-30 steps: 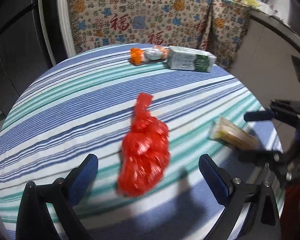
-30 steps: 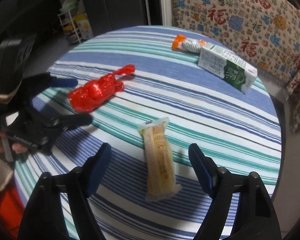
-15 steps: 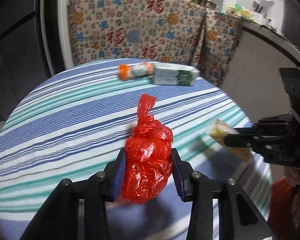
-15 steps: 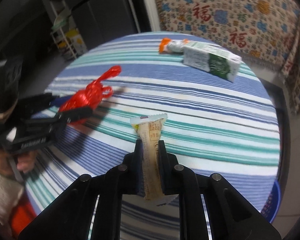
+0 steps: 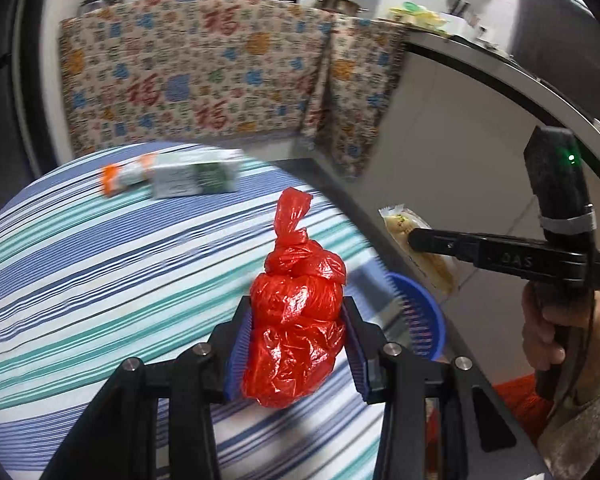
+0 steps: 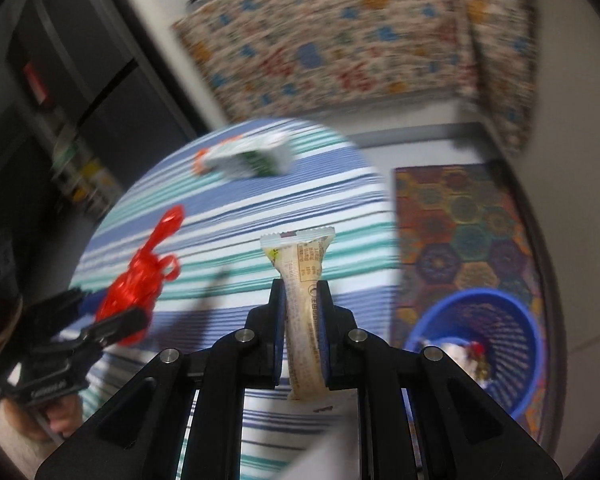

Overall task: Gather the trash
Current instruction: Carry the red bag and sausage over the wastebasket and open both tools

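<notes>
— Left tool (image 5: 296,344) now clamps the knotted red plastic bag (image 5: 296,320), lifted off the striped desk (image 5: 100,280); a second ago it lay between open jaws.
— Right tool (image 6: 300,320)?
— Pinching the beige snack wrapper (image 6: 304,280). Both go in the blue mesh basket (image 6: 528,332) to its right.
— Left behind?
— One carton (image 5: 194,178), one orange-capped tube (image 5: 122,174), ahead.
</notes>
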A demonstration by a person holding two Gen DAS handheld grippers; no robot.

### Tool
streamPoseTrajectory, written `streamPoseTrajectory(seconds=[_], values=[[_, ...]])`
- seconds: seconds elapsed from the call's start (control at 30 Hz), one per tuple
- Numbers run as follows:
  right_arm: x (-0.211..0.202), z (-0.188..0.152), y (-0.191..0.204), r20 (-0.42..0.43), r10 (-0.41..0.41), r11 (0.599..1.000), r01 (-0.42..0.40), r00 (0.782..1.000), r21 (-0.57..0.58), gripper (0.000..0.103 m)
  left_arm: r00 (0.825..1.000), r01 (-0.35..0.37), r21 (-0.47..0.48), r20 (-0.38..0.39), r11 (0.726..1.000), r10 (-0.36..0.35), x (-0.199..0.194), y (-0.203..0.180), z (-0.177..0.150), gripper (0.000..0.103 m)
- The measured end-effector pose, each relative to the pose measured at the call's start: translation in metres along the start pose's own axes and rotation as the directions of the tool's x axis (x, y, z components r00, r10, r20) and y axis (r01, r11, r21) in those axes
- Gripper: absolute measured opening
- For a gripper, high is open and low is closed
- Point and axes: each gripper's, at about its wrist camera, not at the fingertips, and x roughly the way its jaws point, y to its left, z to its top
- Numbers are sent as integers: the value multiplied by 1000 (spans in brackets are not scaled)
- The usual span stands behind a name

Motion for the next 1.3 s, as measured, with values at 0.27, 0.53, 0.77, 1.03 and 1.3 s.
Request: streamPoseTrajectory(seconds=[0.27, 0.53, 0.77, 1.03, 1.3], values=[[-38, 7, -76, -11, -149, 986, 149, 989, 78, 13, 991, 125, 73, -57, 990, -121, 55, -89, 21, 43], [-33, -11, -164, -73, -242, 950, 252, 968, 184, 13, 976, 177, 51, -140, 983, -168, 127, -143, 20, 43], [-19, -25, -212, -132, -192, 923, 225, 972, 314, 13, 969, 181, 25, -174, 983, -174, 175, -159, 13, 43], [-14, -27, -223, -141, -191, 911, 229, 971, 344, 14, 971, 149, 39, -195, 988, -139, 208, -166, 7, 44], [-9, -27, -229, -137, -182, 905, 220, 974, 363, 24, 972, 132, 47, -201, 990, -120, 227, -170, 0, 56]])
